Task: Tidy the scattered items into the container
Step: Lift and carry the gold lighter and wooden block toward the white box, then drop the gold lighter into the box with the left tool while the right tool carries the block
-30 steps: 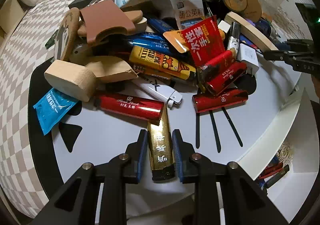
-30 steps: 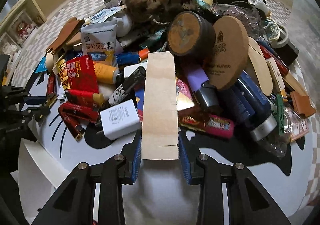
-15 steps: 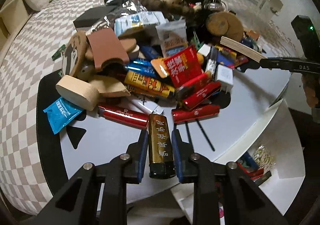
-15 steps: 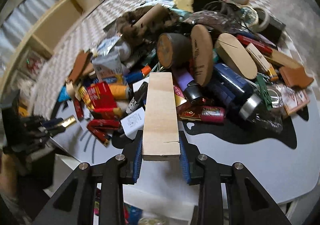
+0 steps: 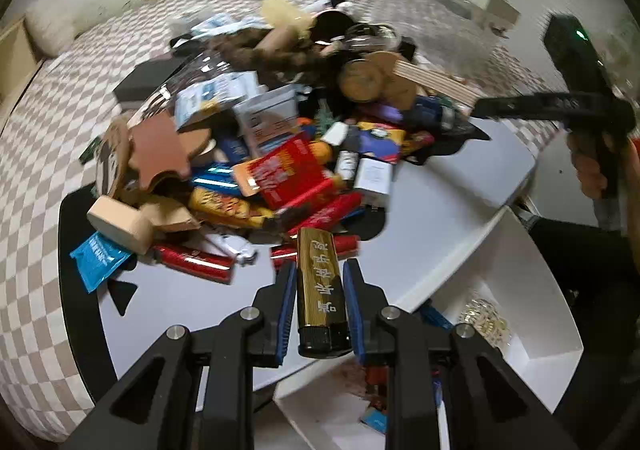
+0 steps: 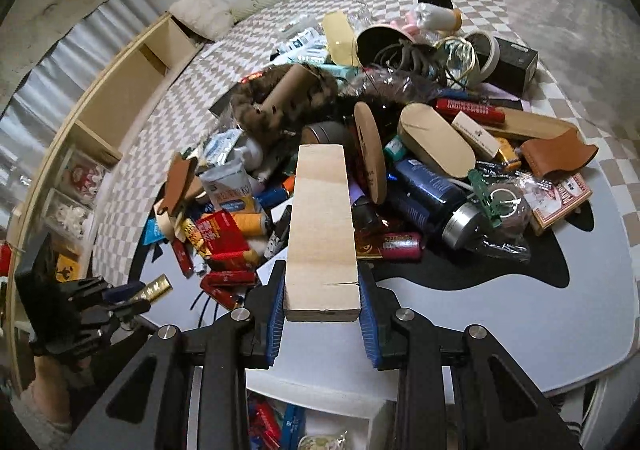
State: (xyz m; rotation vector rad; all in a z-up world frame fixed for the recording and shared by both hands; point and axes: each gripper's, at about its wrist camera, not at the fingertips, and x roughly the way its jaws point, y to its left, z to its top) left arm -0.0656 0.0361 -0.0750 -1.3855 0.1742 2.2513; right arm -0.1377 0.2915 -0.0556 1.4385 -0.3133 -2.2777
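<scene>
My left gripper point(image 5: 319, 282) is shut on a gold lighter point(image 5: 319, 290) with dark lettering, held in the air above the table's near edge and over the white container point(image 5: 532, 290). My right gripper point(image 6: 322, 290) is shut on a pale wooden plank point(image 6: 322, 226), lifted above the heap of scattered items point(image 6: 360, 154). The right gripper with the plank also shows at the right of the left wrist view point(image 5: 480, 106). The left gripper with the lighter shows at the lower left of the right wrist view point(image 6: 140, 298).
The white table point(image 6: 520, 322) with black cat-shaped patches carries red lighters point(image 5: 192, 260), a white charger point(image 5: 374, 180), a blue bottle point(image 6: 432, 202), a playing-card box point(image 6: 560, 206) and wooden pieces. The container holds several items point(image 5: 482, 320). A wooden shelf point(image 6: 120, 98) stands at left.
Both grippers rose and pulled back from the heap with their objects. The left gripper carried the gold lighter off the table toward the white container. The plank lifted clear of the pile.
</scene>
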